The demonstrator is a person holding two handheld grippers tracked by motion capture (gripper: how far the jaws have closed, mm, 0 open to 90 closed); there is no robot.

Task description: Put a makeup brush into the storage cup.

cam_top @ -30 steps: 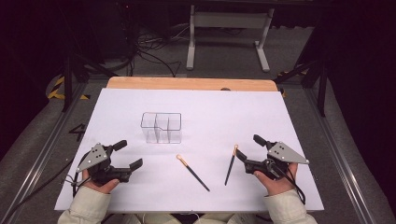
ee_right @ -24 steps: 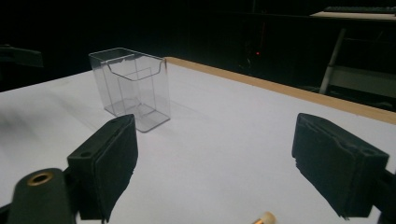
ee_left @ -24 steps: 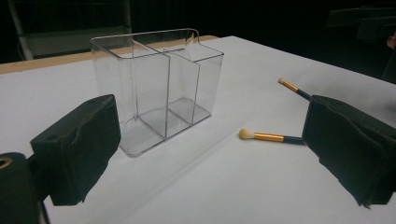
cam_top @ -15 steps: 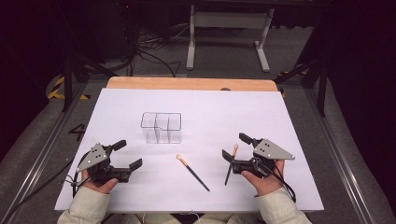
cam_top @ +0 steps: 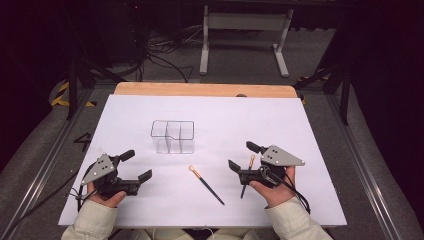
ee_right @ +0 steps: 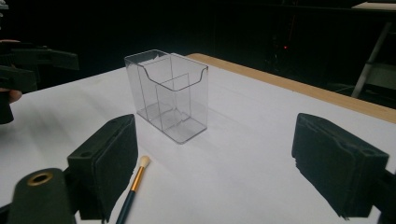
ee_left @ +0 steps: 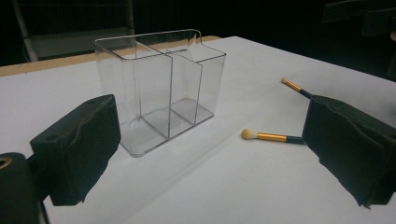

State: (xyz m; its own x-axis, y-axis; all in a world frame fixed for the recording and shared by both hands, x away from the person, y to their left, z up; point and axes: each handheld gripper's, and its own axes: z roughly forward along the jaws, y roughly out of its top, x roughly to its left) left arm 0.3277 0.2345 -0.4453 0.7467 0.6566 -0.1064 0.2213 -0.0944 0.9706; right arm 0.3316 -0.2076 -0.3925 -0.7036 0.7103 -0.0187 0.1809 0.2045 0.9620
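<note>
A clear plastic organizer (cam_top: 172,136) with several compartments stands at mid-table. Two thin make-up brushes with gold ferrules lie in front of it: one brush (cam_top: 206,185) lies slanted in the middle, the other brush (cam_top: 251,161) sits under my right gripper (cam_top: 240,155). That gripper is open, and the brush (ee_right: 135,184) lies just inside its left jaw. My left gripper (cam_top: 139,165) rests open at the front left, holding nothing. From the left gripper view (ee_left: 210,154) the organizer (ee_left: 159,88) stands ahead, with the middle brush (ee_left: 268,136) to its right.
The white table cover (cam_top: 300,125) ends at a wooden strip (cam_top: 200,89) along the far edge. A metal stand (cam_top: 240,30) and cables are on the floor beyond. The other hand's gripper (ee_right: 28,65) shows at the left of the right gripper view.
My right gripper has moved left and now sits over the right-hand brush. The left gripper, the organizer and the middle brush have not moved.
</note>
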